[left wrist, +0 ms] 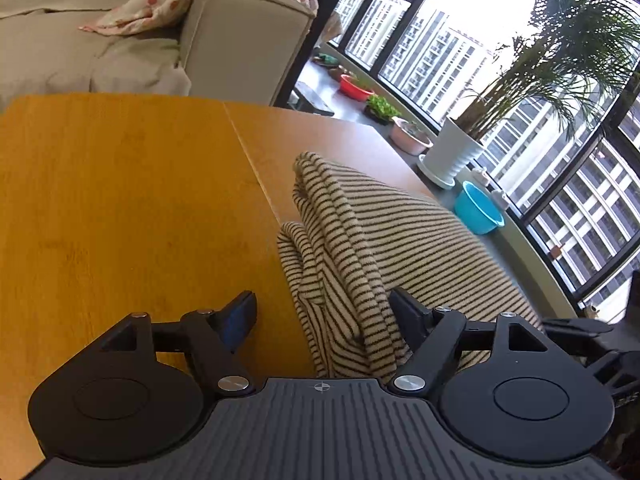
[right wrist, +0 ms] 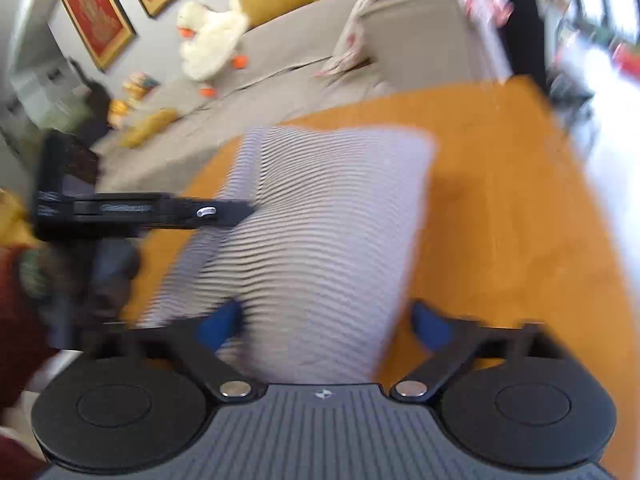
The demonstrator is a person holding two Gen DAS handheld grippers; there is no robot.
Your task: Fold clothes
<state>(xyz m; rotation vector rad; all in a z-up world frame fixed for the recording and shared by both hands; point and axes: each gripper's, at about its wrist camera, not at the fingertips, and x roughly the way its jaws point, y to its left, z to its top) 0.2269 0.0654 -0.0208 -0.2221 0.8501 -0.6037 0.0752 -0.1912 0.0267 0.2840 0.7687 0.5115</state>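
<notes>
The striped garment (left wrist: 360, 240) lies folded near the tabletop's (left wrist: 120, 200) window-side edge. The left gripper (left wrist: 324, 312) and right gripper (right wrist: 324, 320) are spread apart, nothing clamped. Little folding seems left.

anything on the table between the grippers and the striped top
Nothing visible. The striped top lies on the wooden table directly in front of the open left gripper and the open right gripper, cloth already between both pairs of fingers, though the right wrist view is blurred.

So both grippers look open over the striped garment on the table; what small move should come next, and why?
Probably close the left gripper on the bunched edge of the striped garment. Its jaws stand open with those loose folds between them, unpressed, and the right gripper is also open, so nothing holds the cloth on the wooden table.
</notes>
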